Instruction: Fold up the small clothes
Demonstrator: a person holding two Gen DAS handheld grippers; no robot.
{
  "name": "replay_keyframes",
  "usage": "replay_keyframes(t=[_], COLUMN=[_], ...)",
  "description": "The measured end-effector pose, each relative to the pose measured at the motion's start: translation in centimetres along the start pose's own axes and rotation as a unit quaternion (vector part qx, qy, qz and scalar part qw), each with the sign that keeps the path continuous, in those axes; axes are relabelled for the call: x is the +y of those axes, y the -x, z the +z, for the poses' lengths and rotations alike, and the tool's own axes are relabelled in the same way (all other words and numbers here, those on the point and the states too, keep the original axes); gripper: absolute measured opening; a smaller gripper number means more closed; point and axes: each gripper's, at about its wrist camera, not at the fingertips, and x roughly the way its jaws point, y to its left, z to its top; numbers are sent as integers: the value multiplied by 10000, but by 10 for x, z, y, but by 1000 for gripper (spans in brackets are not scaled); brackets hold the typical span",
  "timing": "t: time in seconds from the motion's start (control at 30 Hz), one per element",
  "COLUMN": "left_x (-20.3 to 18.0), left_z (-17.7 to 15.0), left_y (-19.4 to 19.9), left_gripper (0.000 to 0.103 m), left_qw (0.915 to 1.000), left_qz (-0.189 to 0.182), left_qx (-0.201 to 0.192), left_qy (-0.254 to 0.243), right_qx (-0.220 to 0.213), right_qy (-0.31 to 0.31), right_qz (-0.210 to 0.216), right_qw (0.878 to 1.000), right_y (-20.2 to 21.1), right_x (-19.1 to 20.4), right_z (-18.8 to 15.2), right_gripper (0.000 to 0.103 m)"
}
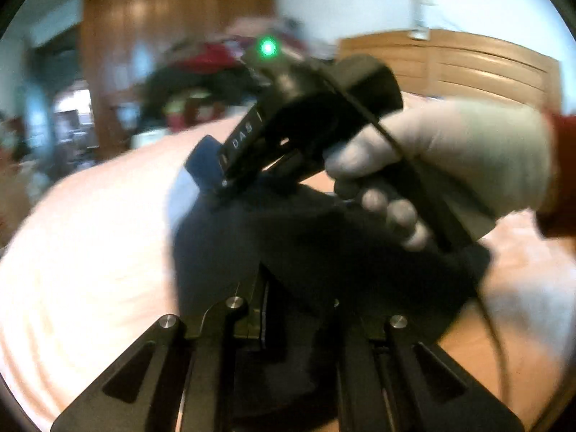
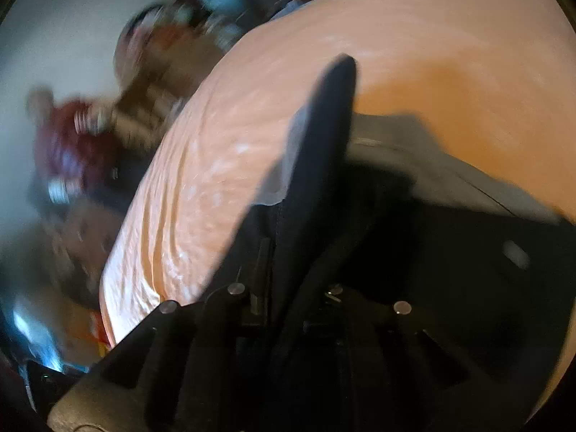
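Observation:
A small dark garment [image 1: 324, 248] hangs stretched between both grippers above a peach bedsheet [image 1: 90, 252]. My left gripper [image 1: 298, 302] sits at the bottom of the left wrist view, its fingers buried in the cloth and shut on one edge. Opposite it, a white-gloved hand [image 1: 450, 158] holds my right gripper [image 1: 221, 185], which pinches the garment's far edge. In the right wrist view the dark garment [image 2: 316, 165] runs up from between the fingers of the right gripper [image 2: 288, 288], one corner sticking up, the rest spreading right over the sheet [image 2: 432, 54].
The bed's wooden headboard [image 1: 468, 68] stands at the back right and a wooden wardrobe [image 1: 162, 36] at the back left. A heap of red and dark clothes [image 1: 208, 64] lies beyond the bed. Blurred clutter [image 2: 82, 144] fills the floor beside the bed edge.

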Motion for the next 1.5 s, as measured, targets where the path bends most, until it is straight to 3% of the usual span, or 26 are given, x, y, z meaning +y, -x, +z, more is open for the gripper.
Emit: replay_keyframes(t=[0.07,0.23,0.43,0.57,0.7,0.73,0.77,0.8,0.87,0.9,1.0,1.13,1.27,1.43,1.5], left_x=[-28,-82,-120,-145,-153,-155,-155,-156,-154,-146,-115,-65,-34,-31,-37], left_z=[8,20,18,-3,-9,-9,-7,-5,-4,-7,-21,-49,-75,-81,-73], left_y=[-21,-60,-88,-105,-114,-111,-100,-86,-45,-21,34,84,83,65,47], left_gripper=[10,13,15,20,25,25,25,25,26,26,26,27,30,31,33], left_qw=[9988,9920,9850,9789,9778,9779,9777,9777,9798,9819,9887,9959,9947,9927,9932], left_qz=[-419,-1010,-1237,-1207,-1158,-1150,-1163,-1227,-1371,-1377,-1271,-661,-157,-246,-256], left_qx=[201,562,950,1337,1463,1459,1448,1390,1115,984,714,523,796,894,931], left_qy=[-129,-505,-743,-965,-950,-954,-979,-989,-935,-852,-338,319,638,777,655], right_qx=[-191,-431,-373,-306,-207,-169,-90,-16,65,137,270,281,252,135,268], right_qy=[-279,-702,-989,-1274,-1576,-1617,-1631,-1624,-1607,-1611,-1602,-1607,-1650,-1586,-1424], right_qz=[83,190,332,543,764,770,739,802,900,904,846,864,728,553,254], right_qw=[9994,9964,9938,9899,9843,9837,9838,9835,9829,9827,9831,9828,9833,9857,9891], right_y=[26,69,75,62,53,57,60,68,81,85,99,102,96,96,91], right_x=[-35,-103,-142,-157,-165,-165,-160,-153,-141,-134,-121,-108,-105,-111,-113], right_z=[-14,-42,-64,-77,-73,-74,-73,-76,-86,-92,-115,-136,-147,-166,-167], right_gripper=[9,9,9,8,11,13,20,37,54,57,59,63,67,61,4])
